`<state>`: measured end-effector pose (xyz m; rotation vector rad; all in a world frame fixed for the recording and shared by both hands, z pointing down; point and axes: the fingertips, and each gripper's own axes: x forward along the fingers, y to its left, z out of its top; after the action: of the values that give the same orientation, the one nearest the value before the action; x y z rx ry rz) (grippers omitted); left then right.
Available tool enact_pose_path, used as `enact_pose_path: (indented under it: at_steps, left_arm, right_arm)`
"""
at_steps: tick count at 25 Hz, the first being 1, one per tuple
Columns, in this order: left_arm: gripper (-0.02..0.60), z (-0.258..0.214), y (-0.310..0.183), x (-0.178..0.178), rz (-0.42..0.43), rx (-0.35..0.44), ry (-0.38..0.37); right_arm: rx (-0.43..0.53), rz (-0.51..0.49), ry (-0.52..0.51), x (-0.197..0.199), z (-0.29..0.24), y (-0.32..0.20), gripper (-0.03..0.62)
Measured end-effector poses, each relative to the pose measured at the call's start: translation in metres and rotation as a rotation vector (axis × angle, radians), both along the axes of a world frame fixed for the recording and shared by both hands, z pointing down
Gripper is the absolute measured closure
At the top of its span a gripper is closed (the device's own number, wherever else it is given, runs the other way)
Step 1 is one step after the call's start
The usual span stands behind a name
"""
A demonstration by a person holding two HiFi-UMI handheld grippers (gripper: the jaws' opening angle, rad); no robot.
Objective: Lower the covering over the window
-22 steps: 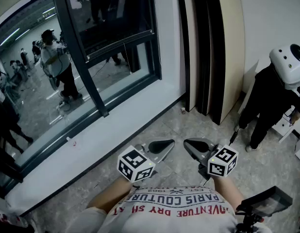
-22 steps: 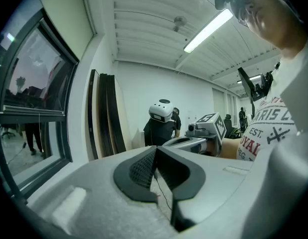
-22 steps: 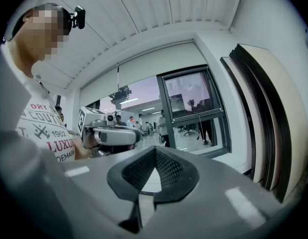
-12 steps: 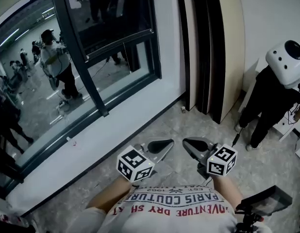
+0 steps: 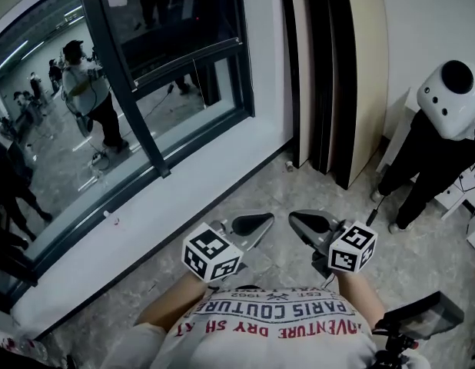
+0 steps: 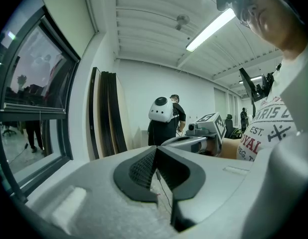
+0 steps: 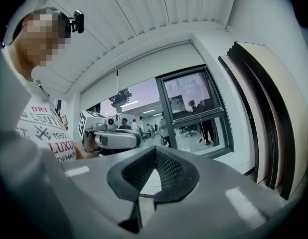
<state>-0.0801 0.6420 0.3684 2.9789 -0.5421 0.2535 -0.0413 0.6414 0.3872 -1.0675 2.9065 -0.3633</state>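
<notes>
The tall window (image 5: pixel 145 75) with its dark frame fills the upper left of the head view, above a white sill (image 5: pixel 184 198). Nothing covers the glass. In the right gripper view a pale band (image 7: pixel 144 76) runs above the window (image 7: pixel 194 108), and a thin cord (image 7: pixel 117 81) hangs in front of that band. My left gripper (image 5: pixel 267 219) and right gripper (image 5: pixel 293 218) are held side by side close to my chest, over the floor. Both are shut and empty, jaws pressed together (image 6: pixel 155 151) (image 7: pixel 155 151). Neither touches the window.
Dark and beige boards (image 5: pixel 337 75) lean in the corner right of the window. A person in black carrying a white device (image 5: pixel 445 121) stands at the far right. A small object (image 5: pixel 288 165) lies on the stone floor by the boards. A dark screen (image 5: pixel 418 321) sits at the lower right.
Both grippers stay shut in nearly the same spot before my chest. The head view has shifted slightly, and the person at the right has moved a little.
</notes>
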Motion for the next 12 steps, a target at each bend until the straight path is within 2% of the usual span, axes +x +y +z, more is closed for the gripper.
enact_pose_path:
  at_steps: [12]
  left_arm:
    - [0.58, 0.007, -0.017, 0.012, 0.042, -0.029, -0.011]
  right_arm:
    - [-0.034, 0.038, -0.072, 0.012, 0.007, -0.018, 0.595]
